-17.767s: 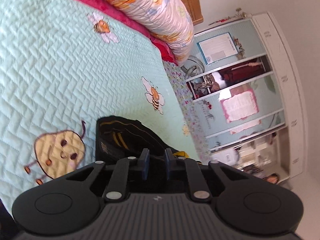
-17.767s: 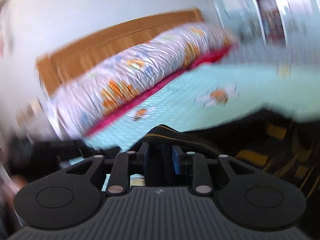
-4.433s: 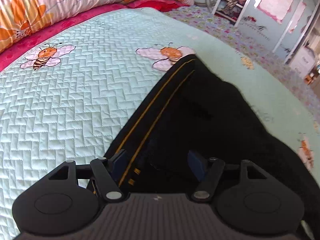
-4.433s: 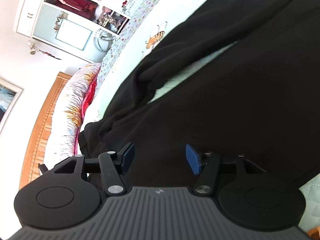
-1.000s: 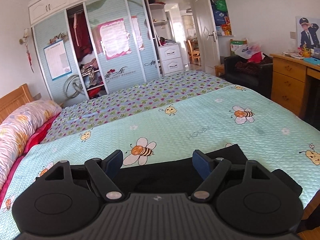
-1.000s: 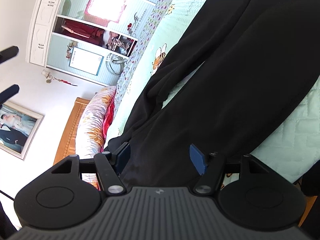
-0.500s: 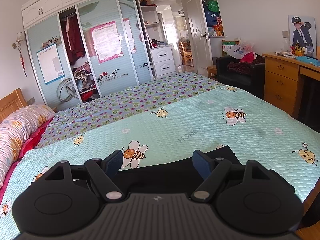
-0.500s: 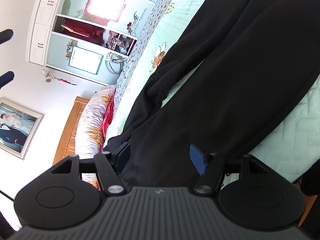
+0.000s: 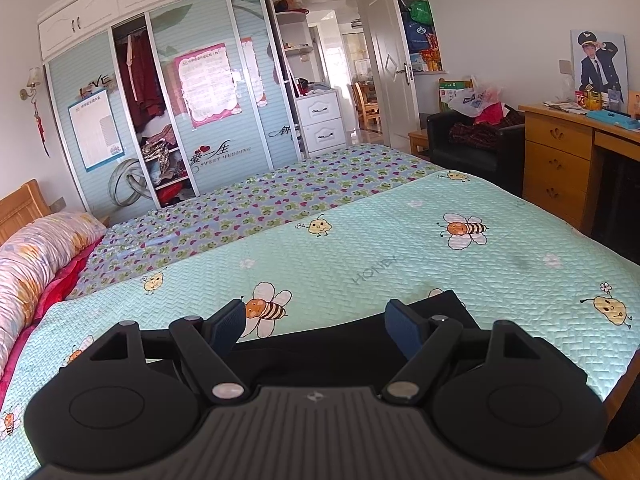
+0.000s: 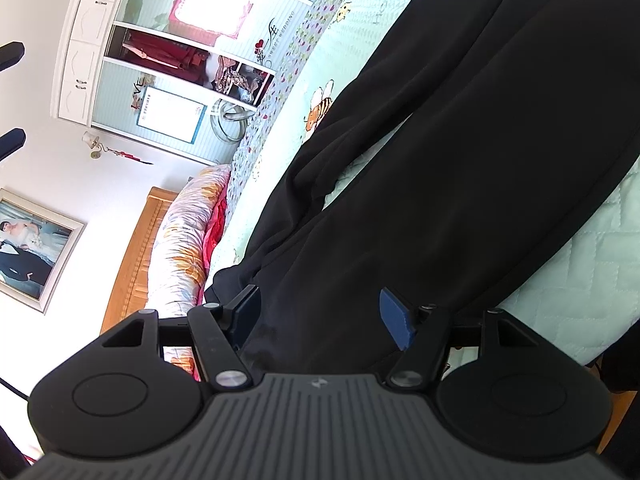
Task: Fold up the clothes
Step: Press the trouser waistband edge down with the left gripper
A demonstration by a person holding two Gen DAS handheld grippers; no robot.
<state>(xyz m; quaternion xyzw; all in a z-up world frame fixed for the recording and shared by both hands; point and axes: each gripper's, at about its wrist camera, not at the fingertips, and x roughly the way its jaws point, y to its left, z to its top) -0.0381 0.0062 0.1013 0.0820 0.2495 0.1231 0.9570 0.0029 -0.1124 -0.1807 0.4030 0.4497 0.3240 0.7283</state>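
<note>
One pair of black fabric trousers (image 10: pixel 460 168) lies flat on the mint quilted bedspread (image 9: pixel 360 256), waist hidden behind gripper bodies. Left gripper (image 9: pixel 318 326) and right gripper (image 10: pixel 320 314): jaws apart, empty.

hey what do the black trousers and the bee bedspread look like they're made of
Black trousers: seemingly a smooth, matte woven fabric, possibly a synthetic blend; they drape in soft folds with no sheen or visible texture, so the fibre stays uncertain.

Bee bedspread: a quilted textile, likely cotton or polyester; stitched zigzag lines give it a puffy, padded surface with printed or embroidered bees.
</note>
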